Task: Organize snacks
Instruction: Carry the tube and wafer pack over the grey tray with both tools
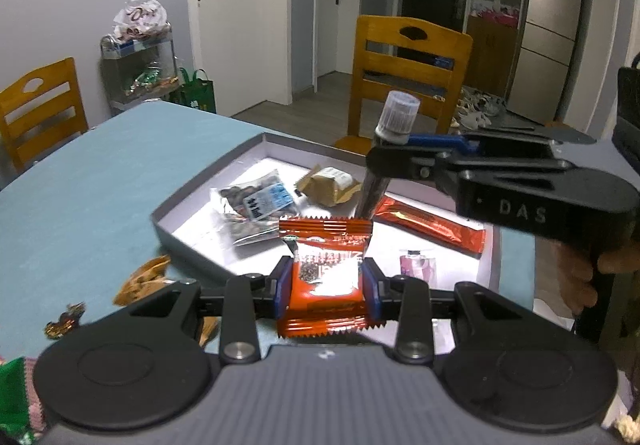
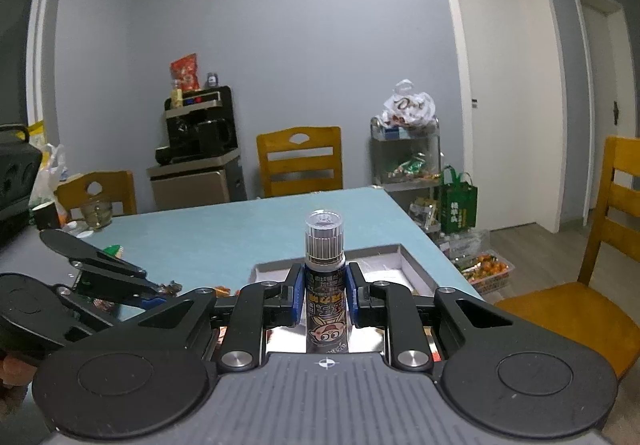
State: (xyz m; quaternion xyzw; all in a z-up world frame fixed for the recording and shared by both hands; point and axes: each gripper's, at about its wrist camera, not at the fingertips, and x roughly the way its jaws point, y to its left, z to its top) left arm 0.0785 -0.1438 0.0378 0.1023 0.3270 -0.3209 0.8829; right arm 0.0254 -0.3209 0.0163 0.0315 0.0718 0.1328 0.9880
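My left gripper (image 1: 326,287) is shut on an orange-red snack packet (image 1: 325,277), held just above the near edge of the grey shallow box (image 1: 192,241). My right gripper (image 2: 323,297) is shut on a dark tube with a clear ribbed cap (image 2: 324,285), held upright over the box (image 2: 412,265). In the left wrist view the right gripper (image 1: 394,149) reaches in from the right, the tube (image 1: 396,117) tilted over the box. Inside lie a clear bag of dark snacks (image 1: 256,205), a tan packet (image 1: 330,185), a long orange stick packet (image 1: 428,225) and a small pink packet (image 1: 418,265).
Loose wrapped snacks (image 1: 144,281) lie on the blue table (image 1: 100,181) left of the box. Wooden chairs (image 1: 404,73) stand around the table. A rack with bags (image 2: 408,149) is by the wall. A glass cup (image 2: 96,213) sits at the far left of the table.
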